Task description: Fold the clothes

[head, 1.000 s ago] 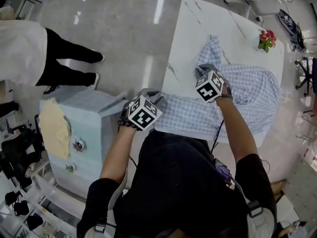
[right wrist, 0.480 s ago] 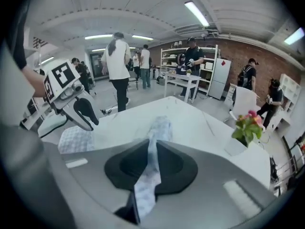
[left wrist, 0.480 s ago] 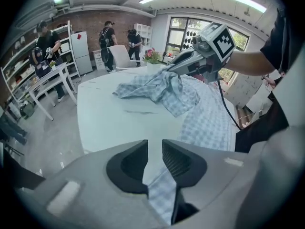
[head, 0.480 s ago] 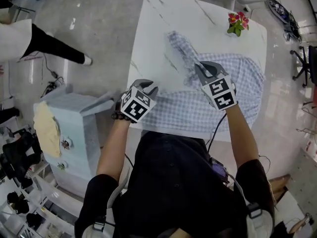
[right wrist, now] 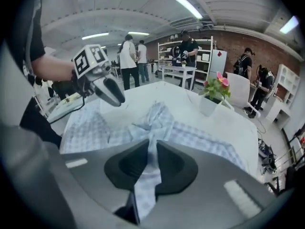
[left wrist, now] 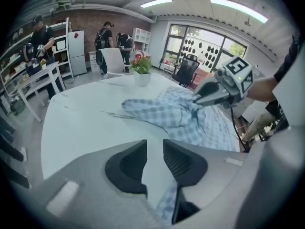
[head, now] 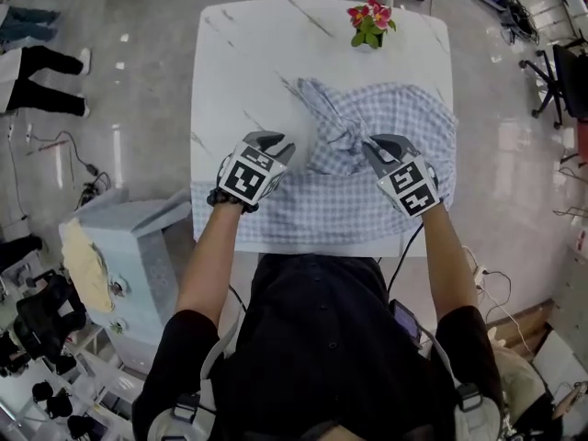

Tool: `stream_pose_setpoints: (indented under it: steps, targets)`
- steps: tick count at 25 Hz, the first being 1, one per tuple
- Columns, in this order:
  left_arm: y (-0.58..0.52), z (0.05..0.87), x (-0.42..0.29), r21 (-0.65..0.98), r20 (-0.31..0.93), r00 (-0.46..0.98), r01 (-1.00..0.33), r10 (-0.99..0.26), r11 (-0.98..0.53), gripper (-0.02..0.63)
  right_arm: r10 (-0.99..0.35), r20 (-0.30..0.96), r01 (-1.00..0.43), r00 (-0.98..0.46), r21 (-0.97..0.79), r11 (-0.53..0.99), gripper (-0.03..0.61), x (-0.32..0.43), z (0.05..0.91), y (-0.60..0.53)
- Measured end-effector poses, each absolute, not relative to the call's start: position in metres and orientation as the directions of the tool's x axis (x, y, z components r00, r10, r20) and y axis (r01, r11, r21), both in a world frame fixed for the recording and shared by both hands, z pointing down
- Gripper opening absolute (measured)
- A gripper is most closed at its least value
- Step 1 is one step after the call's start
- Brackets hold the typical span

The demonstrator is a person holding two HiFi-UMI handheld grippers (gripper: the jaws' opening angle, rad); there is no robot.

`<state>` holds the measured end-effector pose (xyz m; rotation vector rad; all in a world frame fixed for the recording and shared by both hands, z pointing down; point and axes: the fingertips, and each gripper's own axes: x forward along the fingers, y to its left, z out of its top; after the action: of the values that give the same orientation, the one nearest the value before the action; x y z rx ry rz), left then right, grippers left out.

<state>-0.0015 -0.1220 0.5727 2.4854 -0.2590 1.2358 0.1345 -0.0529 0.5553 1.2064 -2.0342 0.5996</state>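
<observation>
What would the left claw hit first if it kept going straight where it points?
Probably the bare table, just ahead of the left claw and short of the bunched shirt.

both my arms are stretched out ahead, elbows a bit bent, left forearm [head: 207,265] and right forearm [head: 447,265] running roughly parallel. both tools tip forward and down with the marker cubes [head: 250,177] facing up. the left tool [head: 276,145] has a narrow gap at the jaw tips, with a bit of the shirt [head: 404,118] pinched deeper in. the right tool [head: 375,145] is clamped tight on a bunched strip of the same shirt. the tools sit about level, well apart.
</observation>
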Motion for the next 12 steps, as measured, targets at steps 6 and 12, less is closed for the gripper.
stream_pose_setpoints:
  steps: [6, 12]
  targets:
    - [-0.116, 0.570, 0.061, 0.248, 0.789, 0.614, -0.340, -0.015, -0.907, 0.184, -0.568, 0.757, -0.881, -0.324, -0.022, 0.473, 0.044, 0.134, 0.571, -0.034]
    - [-0.097, 0.567, 0.098, 0.207, 0.798, 0.602, -0.295, -0.013, -0.933, 0.150, -0.580, 0.740, -0.878, -0.342, -0.031, 0.478, 0.046, 0.134, 0.570, -0.033]
